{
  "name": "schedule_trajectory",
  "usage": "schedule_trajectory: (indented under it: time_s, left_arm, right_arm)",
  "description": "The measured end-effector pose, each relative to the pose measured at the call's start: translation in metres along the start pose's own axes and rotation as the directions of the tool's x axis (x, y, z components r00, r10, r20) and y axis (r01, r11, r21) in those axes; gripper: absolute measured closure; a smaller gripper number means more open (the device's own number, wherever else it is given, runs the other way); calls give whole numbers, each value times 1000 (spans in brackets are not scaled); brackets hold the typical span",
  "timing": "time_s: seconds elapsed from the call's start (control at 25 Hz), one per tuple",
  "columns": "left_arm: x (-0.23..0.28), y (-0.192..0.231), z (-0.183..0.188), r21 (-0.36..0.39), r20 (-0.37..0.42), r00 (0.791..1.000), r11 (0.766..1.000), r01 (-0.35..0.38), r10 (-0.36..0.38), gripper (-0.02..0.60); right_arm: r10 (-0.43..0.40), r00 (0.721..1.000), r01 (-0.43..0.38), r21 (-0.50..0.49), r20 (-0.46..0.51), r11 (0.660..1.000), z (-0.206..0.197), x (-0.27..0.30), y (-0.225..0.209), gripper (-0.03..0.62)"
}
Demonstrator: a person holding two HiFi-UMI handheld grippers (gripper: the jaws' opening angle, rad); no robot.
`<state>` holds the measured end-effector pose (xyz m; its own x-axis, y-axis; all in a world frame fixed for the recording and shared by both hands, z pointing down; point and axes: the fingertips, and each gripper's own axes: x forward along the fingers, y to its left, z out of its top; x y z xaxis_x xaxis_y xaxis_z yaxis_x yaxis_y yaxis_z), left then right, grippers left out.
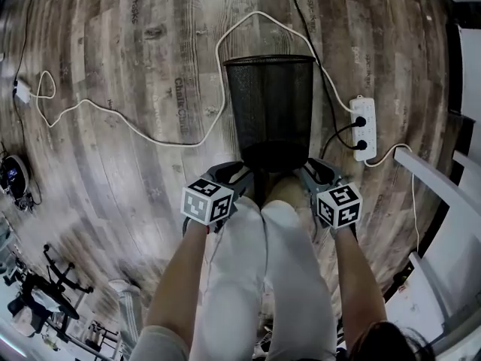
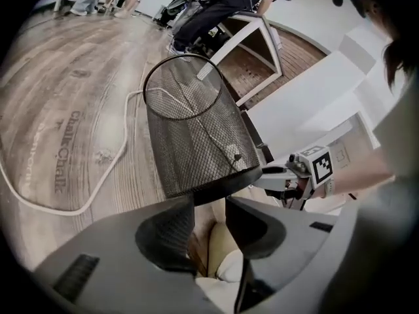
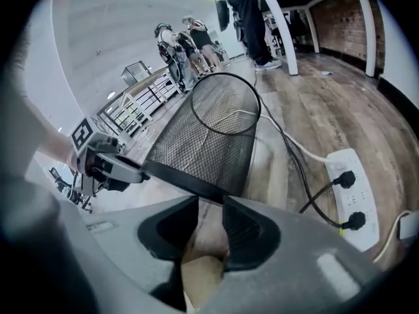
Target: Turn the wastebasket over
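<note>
A black wire-mesh wastebasket point(image 1: 270, 107) is right in front of me on the wooden floor, leaning away, so its open ring point(image 2: 180, 87) is the far end. Its solid black band point(image 2: 222, 183) is the near end, just past my knees. My left gripper point(image 1: 242, 177) is at the band's left side and my right gripper point(image 1: 307, 171) at its right side. In the left gripper view the left gripper point(image 2: 211, 207) is open, with the band just above its tips. The right gripper point(image 3: 211, 205) is open too and holds nothing. Whether the tips touch the band I cannot tell.
A white power strip point(image 1: 363, 126) with two black plugs lies right of the basket. A white cord point(image 1: 128, 122) loops over the floor to the left and behind it. White furniture point(image 1: 443, 179) stands at the right, and my white-trousered legs point(image 1: 263, 277) fill the space below.
</note>
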<state>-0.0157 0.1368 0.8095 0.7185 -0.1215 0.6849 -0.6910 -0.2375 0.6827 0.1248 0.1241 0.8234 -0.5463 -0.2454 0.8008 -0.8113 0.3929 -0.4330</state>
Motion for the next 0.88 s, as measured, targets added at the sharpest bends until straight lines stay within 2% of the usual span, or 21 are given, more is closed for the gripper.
schedule_trajectory:
  time_s: [0.12, 0.32, 0.64, 0.76, 0.88]
  left_arm:
    - [1, -11, 1, -19, 1, 999, 999, 32, -32, 439]
    - [-8, -20, 23, -36, 41, 999, 999, 32, -31, 439]
    - [-32, -9, 100, -40, 152, 988, 999, -19, 24, 439]
    - [-39, -5, 128, -29, 195, 980, 999, -32, 38, 439]
    - [-48, -1, 148, -40, 241, 970, 998, -38, 46, 439]
  right_arm:
    - [17, 999, -18, -25, -41, 1000, -8, -3, 10, 502]
    - [10, 1000, -10, 15, -16, 1000, 7, -18, 16, 502]
    - [-12, 997, 10, 26, 82, 1000, 79, -30, 10, 493]
    - [15, 995, -12, -35, 98, 999, 111, -23, 12, 485]
    - [60, 995, -46, -153, 84, 987, 143, -12, 14, 476]
